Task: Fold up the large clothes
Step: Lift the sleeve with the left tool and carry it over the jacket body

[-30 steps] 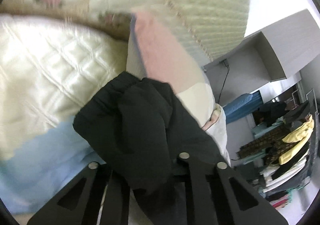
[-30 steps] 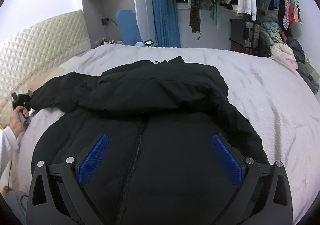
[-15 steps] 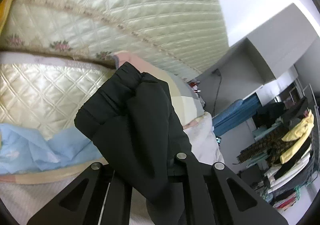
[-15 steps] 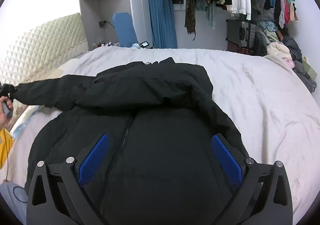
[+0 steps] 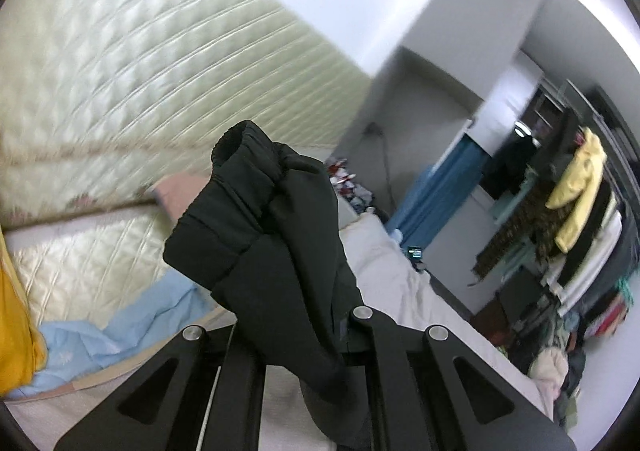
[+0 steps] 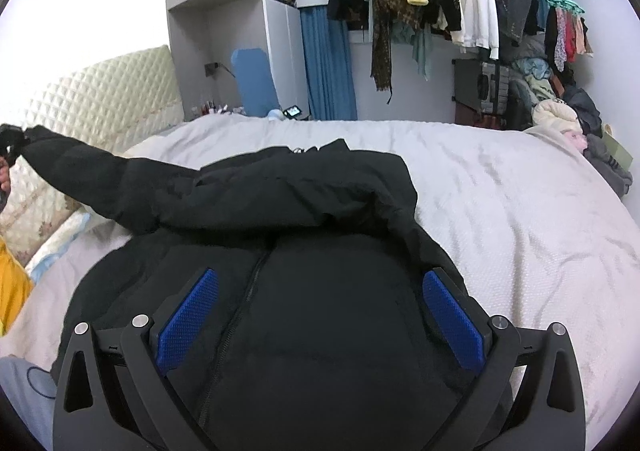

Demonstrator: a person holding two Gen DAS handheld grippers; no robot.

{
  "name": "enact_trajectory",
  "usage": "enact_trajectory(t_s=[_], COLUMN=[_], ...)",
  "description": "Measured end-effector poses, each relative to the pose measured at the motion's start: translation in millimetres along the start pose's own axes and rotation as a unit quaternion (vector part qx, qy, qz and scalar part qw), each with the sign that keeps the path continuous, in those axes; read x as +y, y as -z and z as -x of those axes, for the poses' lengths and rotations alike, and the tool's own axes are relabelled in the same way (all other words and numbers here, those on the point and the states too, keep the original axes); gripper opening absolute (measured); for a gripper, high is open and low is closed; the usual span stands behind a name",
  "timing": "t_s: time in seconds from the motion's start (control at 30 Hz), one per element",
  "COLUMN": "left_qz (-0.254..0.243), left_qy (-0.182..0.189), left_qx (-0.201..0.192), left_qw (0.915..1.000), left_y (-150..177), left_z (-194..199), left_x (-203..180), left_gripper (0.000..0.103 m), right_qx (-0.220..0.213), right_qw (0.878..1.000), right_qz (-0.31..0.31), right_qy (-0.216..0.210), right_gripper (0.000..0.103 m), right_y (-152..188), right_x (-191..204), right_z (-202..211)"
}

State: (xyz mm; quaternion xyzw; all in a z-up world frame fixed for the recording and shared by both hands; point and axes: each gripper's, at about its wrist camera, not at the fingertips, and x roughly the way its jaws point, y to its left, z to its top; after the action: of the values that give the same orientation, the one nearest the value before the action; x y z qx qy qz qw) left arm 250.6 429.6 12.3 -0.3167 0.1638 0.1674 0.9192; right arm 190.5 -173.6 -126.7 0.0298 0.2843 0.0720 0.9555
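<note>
**Sleeve lifted, fold barely begun**

Raised since a second ago, the left gripper stays clamped on the black jacket's sleeve cuff, now clear of the bed. Over the jacket body lying flat there, the right gripper hangs wide, empty. Both sleeves and body look unfolded.

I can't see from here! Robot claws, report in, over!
Left claw shut on black puffy jacket's sleeve, lifted off the white bedspread. Right claw open above jacket body. Nothing in the way.
</note>
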Motion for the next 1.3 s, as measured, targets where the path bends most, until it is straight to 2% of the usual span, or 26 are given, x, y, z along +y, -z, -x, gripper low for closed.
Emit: enact_trajectory(t_s=[0.27, 0.53, 0.73, 1.03, 1.3], left_qz=[-0.072, -0.142, -0.188, -0.212, -0.235], left_qy=[0.045, 0.083, 0.105, 0.134, 0.165], left_qx=[0.003, 0.008, 0.011, 0.04, 0.077], left_qw=[0.9964, 0.9864, 0.9765, 0.9671, 0.9547], left_y=[3, 37, 89, 179, 281], left_z=[37, 66, 67, 40, 14], left_x=[-117, -227, -294, -372, -438], left_gripper=[0.006, 0.007, 0.007, 0.009, 0.009], right_qx=[-0.017, -0.047, -0.068, -0.077, -0.084], right_qw=[1.0, 0.997, 0.996, 0.992, 0.989], right_qz=[-0.024, -0.054, -0.062, -0.095, -0.117], right_qy=[0.002, -0.006, 0.008, 0.03, 0.022], right_gripper=[0.103, 0.103, 0.103, 0.103, 0.103], right_y=[3, 2, -1, 0, 2], right_x=[-18, -34, -40, -63, -75], right_z=[14, 38, 50, 58, 58])
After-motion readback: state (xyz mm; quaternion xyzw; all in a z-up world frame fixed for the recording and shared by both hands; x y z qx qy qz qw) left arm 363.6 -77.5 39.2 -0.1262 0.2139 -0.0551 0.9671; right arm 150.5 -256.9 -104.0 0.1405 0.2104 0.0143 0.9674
